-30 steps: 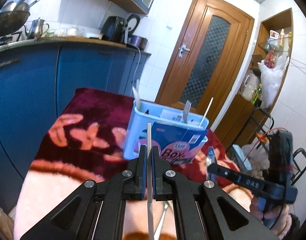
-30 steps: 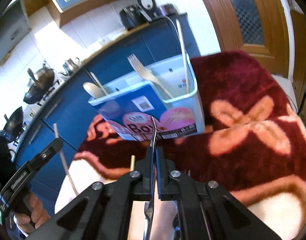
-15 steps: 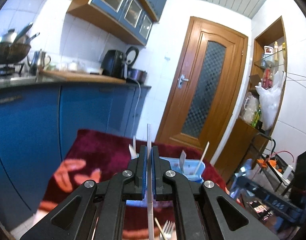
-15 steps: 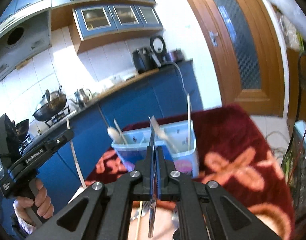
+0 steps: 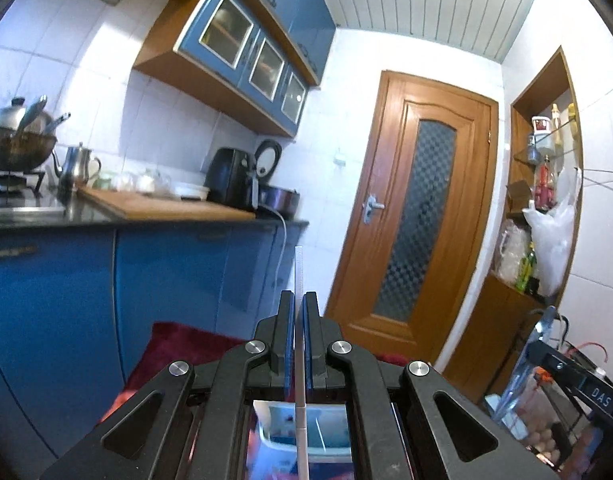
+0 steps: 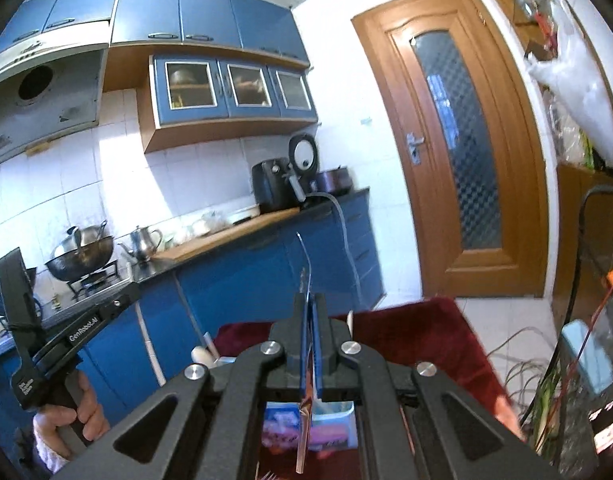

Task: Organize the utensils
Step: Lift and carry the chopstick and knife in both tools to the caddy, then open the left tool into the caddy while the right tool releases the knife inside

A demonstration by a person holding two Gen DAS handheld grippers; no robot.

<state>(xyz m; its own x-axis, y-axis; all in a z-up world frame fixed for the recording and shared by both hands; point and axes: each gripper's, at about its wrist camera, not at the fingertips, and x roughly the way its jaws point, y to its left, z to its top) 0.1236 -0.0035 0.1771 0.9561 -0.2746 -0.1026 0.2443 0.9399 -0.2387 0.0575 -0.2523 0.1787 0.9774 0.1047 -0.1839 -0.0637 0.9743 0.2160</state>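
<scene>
Because both gripper bodies fill the lower frames, the blue utensil box (image 5: pixel 302 428) on the red blanket (image 6: pixel 418 344) shows only in part. Left gripper (image 5: pixel 298 308) is clamped on a white chopstick (image 5: pixel 298 276); right gripper (image 6: pixel 311 312) is clamped on a metal fork (image 6: pixel 306 264), tines hidden.

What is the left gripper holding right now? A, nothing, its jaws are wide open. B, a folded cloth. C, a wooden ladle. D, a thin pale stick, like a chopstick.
D: in the left wrist view the left gripper is shut on a thin pale stick that runs straight up between its blue pads and pokes out past the tips.
</scene>
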